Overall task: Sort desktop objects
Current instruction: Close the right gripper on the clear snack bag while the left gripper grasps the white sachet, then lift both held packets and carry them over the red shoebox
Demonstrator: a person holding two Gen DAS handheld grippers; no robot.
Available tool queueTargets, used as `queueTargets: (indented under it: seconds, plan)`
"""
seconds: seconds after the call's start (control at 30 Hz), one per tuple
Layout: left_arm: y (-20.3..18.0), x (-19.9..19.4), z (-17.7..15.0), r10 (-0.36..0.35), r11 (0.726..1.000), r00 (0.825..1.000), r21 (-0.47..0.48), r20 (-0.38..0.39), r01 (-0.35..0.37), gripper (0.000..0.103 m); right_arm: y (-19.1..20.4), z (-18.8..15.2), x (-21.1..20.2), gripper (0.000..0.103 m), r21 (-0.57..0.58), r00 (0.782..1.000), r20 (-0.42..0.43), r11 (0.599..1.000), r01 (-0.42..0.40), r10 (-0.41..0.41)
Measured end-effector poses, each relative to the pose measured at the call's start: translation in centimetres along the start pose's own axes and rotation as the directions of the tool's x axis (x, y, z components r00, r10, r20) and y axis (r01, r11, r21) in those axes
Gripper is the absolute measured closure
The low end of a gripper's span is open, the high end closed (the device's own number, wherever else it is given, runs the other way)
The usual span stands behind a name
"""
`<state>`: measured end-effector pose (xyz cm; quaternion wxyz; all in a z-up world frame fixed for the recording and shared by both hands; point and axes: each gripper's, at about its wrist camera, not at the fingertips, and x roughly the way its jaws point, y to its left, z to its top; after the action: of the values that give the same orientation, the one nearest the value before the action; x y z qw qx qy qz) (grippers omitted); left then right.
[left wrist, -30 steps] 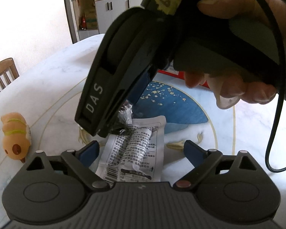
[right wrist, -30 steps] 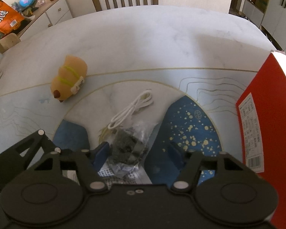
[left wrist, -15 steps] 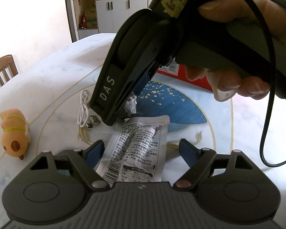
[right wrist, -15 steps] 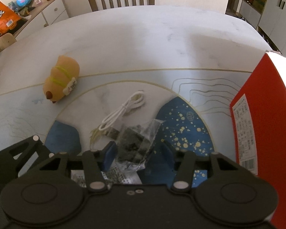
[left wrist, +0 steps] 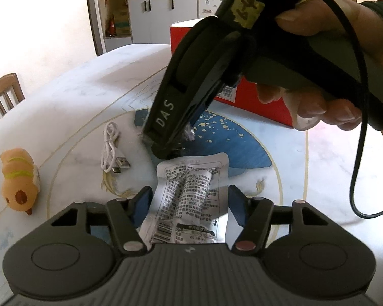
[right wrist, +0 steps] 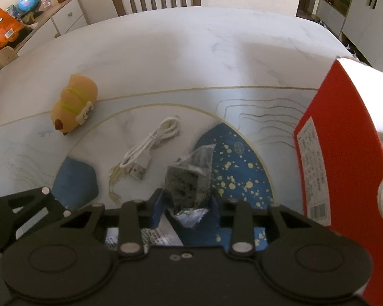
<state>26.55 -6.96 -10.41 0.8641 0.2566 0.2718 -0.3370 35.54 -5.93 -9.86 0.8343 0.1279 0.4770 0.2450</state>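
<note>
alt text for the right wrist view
The right claw is closing on a clear packet of dark snack above a blue-patterned mat. A white cable and orange toy lie left, a red box right.

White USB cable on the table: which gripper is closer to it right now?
Right. The right gripper, closing around a small dark packet, sits just beside the white USB cable. The left gripper, closing around the white printed packet, is farther back.
</note>
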Motion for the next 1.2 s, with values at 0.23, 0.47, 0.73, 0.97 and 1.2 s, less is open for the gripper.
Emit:
queueTargets:
  seconds: [0.23, 0.47, 0.73, 0.97, 1.2]
  plan:
    - [0.4, 1.2, 0.5, 0.018, 1.000, 1.000, -0.019, -0.012, -0.018, 0.043, -0.4, -0.4, -0.5, 0.075, 0.021, 1.000, 0.001, 1.000, 0.007, -0.007]
    - [1.7, 0.8, 0.3, 0.028, 0.997, 0.999, -0.067, -0.030, -0.030, 0.043, -1.0, -1.0, -1.5, 0.079, 0.038, 1.000, 0.015, 0.999, 0.008, -0.009]
    - [2.0, -1.3, 0.8, 0.048, 0.988, 0.998, -0.147, -0.041, -0.053, 0.043, -1.3, -1.5, -3.2, 0.080, 0.046, 0.999, 0.037, 0.999, -0.002, 0.001]
    - [1.9, -2.8, 1.5, 0.076, 0.984, 0.997, -0.161, -0.032, -0.081, 0.043, -1.2, -2.3, -5.2, 0.080, 0.051, 0.998, 0.060, 0.999, -0.018, 0.015]
    - [1.3, -5.0, 2.4, 0.116, 0.979, 0.993, -0.168, -0.017, -0.117, 0.043, -1.3, -3.4, -7.8, 0.080, 0.058, 0.995, 0.095, 0.998, -0.033, 0.027]
